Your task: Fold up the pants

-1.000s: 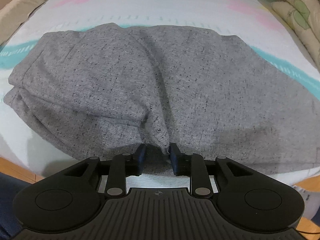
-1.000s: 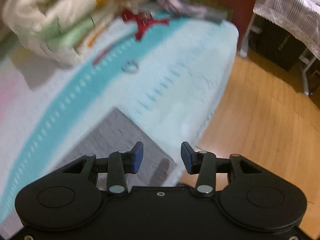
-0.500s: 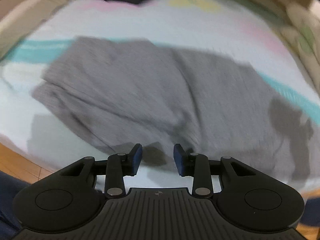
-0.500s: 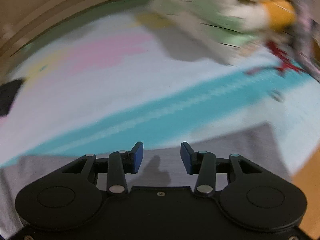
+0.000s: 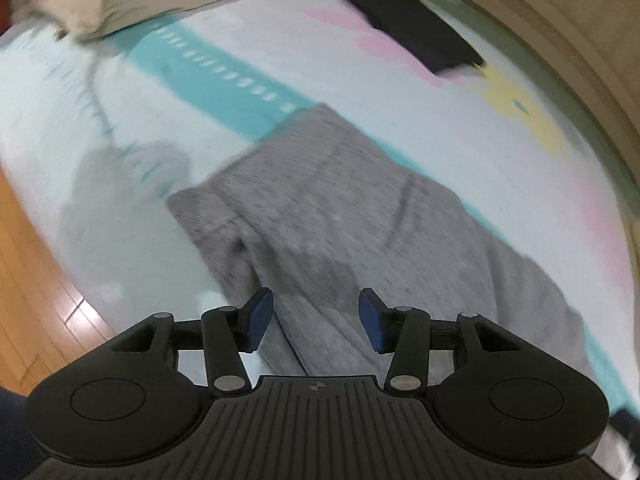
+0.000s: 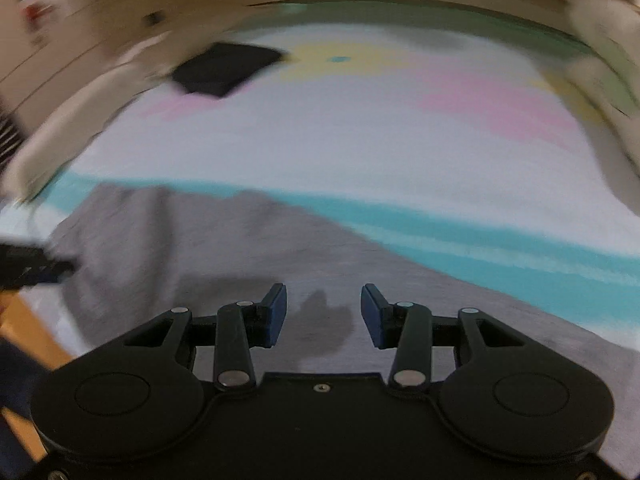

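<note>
Grey speckled pants point(image 5: 344, 216) lie folded on a pastel bed sheet point(image 5: 280, 64). In the left wrist view they run from the middle to the lower right. My left gripper point(image 5: 316, 316) hovers over their near left end, jaws opening, nothing pressed between the pads. In the right wrist view the pants point(image 6: 208, 248) fill the lower half. My right gripper point(image 6: 324, 314) hangs above them, open and empty, casting a shadow on the cloth. The left gripper point(image 6: 34, 266) shows as a dark blur at the left edge.
A black folded garment point(image 5: 416, 36) lies far back on the sheet, also in the right wrist view as a black folded garment point(image 6: 226, 68). A beige pillow point(image 5: 132, 4) is at the far left. Wooden floor point(image 5: 28, 280) runs along the bed's near edge.
My left gripper let go of the pants' edge, opened wider and swung left with a roll. The right gripper swept from the bed's corner back over the pants, staying open.
</note>
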Tool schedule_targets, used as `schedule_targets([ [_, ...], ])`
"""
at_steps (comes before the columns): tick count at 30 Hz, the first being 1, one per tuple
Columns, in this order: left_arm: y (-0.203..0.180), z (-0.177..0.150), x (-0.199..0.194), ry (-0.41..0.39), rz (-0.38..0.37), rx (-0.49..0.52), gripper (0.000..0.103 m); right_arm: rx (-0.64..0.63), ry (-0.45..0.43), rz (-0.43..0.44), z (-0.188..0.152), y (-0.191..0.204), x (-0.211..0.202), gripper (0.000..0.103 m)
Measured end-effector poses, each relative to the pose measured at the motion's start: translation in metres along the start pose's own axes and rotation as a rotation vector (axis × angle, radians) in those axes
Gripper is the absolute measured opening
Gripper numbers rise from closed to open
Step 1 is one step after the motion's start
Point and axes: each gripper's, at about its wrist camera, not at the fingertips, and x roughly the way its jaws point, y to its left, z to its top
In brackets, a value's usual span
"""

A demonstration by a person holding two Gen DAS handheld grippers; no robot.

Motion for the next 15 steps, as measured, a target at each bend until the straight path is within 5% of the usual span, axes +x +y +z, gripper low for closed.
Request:
schedule_targets([
  [10,0.015,0.027,0.012,0.003,-0.028,-0.119,0.046,-0.288,-0.009,0.156,-0.019,0.096,0.021,0.052],
  [15,0.023,0.021,-0.012,-0.096,0.03,-0.099,0.046,-0.422,-0.02,0.157,-0.034,0.128,0.031,0.054],
])
